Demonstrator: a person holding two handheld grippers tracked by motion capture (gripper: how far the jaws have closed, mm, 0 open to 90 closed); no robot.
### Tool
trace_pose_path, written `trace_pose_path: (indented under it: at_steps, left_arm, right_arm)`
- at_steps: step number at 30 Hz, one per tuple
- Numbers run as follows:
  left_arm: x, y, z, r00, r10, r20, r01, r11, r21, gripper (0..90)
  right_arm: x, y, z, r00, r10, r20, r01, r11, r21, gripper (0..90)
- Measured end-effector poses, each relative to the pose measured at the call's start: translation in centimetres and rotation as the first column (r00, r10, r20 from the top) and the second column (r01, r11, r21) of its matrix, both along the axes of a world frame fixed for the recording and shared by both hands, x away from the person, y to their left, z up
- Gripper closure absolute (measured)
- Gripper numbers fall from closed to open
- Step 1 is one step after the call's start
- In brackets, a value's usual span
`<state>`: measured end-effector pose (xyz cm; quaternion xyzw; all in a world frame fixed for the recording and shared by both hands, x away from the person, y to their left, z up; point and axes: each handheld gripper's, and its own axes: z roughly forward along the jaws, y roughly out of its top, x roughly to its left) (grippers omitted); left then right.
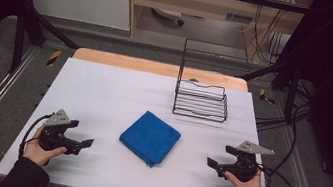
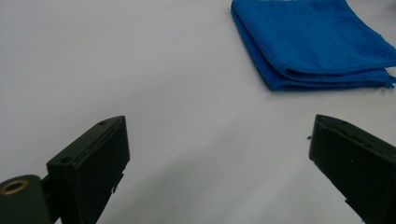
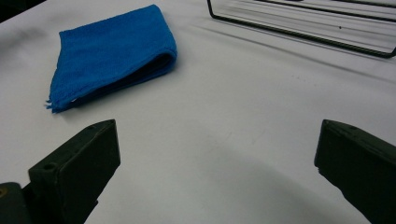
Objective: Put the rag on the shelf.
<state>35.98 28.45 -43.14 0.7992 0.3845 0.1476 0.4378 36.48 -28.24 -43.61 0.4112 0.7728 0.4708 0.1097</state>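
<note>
Both grippers' fingers gape empty; right gripper view adds wire rack [image 3: 303, 23] beyond blue cloth [image 3: 112, 51].

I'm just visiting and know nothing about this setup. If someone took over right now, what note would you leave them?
Left gripper: open, holding nothing, resting on the table left of the blue cloth.
Right gripper: open, holding nothing, to the cloth's right.
Cloth: folded, flat in the middle of the white table, untouched by either gripper.
Wire rack: stands behind the cloth, nothing in it.
Done: nothing yet, by the look of it.
Left: probably picking up the cloth; the rack may be its goal.
</note>
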Motion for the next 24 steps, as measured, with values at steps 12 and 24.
trace_pose_path:
  at_steps: [12, 24]
  left_arm:
    - [0.0, 0.3, -0.2, 0.9999, 0.01, 0.002, -0.01, 0.9999, 0.01, 5.1]
    - [0.0, 0.6, -0.3, 0.9997, 0.025, -0.001, -0.025, 0.9996, 0.012, 4.8]
  right_arm:
    - [-0.1, 0.8, 0.3, 0.9999, 0.007, 0.009, -0.007, 1.0, -0.024, 0.8]
    - [-0.3, 4.3, 0.8, 0.9988, 0.047, 0.012, -0.046, 0.997, -0.06, 2.4]
